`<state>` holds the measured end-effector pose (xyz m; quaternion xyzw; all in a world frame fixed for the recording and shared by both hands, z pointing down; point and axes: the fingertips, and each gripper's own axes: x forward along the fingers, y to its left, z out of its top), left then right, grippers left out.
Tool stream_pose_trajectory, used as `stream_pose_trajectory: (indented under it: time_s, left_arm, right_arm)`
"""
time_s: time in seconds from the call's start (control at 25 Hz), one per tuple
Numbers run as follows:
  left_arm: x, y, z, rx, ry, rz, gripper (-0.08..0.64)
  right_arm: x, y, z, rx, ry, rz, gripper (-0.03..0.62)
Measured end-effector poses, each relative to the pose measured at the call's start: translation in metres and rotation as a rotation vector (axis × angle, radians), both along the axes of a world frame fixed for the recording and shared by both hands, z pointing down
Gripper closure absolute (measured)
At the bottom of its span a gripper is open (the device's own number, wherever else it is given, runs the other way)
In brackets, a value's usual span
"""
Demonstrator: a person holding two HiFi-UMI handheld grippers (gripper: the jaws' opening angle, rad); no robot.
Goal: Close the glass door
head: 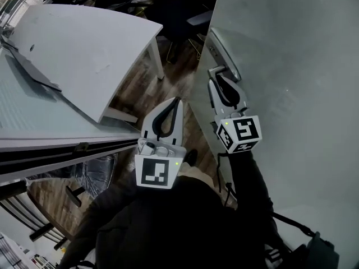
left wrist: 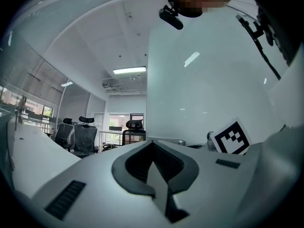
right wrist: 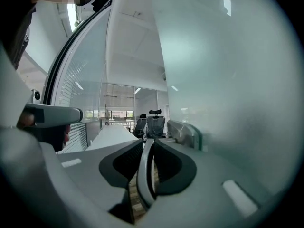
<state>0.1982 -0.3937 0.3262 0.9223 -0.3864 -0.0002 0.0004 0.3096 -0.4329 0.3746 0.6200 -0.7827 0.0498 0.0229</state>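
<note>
Both are clenched and empty. Only the head view shows the left hand-held gripper (head: pixel 178 101) apart from the glass door (head: pixel 291 66) and the right hand-held gripper (head: pixel 217 75) beside the door handle (head: pixel 224 55).

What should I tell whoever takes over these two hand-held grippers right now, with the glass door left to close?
Left hand-held gripper: jaws together, empty, held over the floor away from the door.
Right hand-held gripper: jaws together, empty, tip just short of the door handle; contact can't be confirmed.
Glass door: on the right. Floor and chairs show past its free edge, so it looks open.
Done: the right gripper is at the handle.
Left: probably press at the handle with the right gripper until the door shuts.
</note>
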Motion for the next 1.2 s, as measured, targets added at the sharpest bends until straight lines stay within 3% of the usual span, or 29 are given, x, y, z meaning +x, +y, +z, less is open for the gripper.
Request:
stream_pose_trajectory:
  time_s: [0.68, 0.92, 1.2]
  left_arm:
    - [-0.088, 0.036, -0.002, -0.006, -0.025, 0.080, 0.563]
    - [-0.110, 0.064, -0.013, 0.017, -0.006, 0.039, 0.563]
    - [-0.151, 0.116, -0.009, 0.000, -0.011, -0.077, 0.563]
  right_arm:
    - [-0.139, 0.049, -0.002, 0.011, -0.009, -0.194, 0.520]
    - [-0.180, 0.072, -0.003, 0.005, -0.011, -0.256, 0.522]
    - [-0.225, 0.098, -0.003, -0.009, -0.002, -0.335, 0.520]
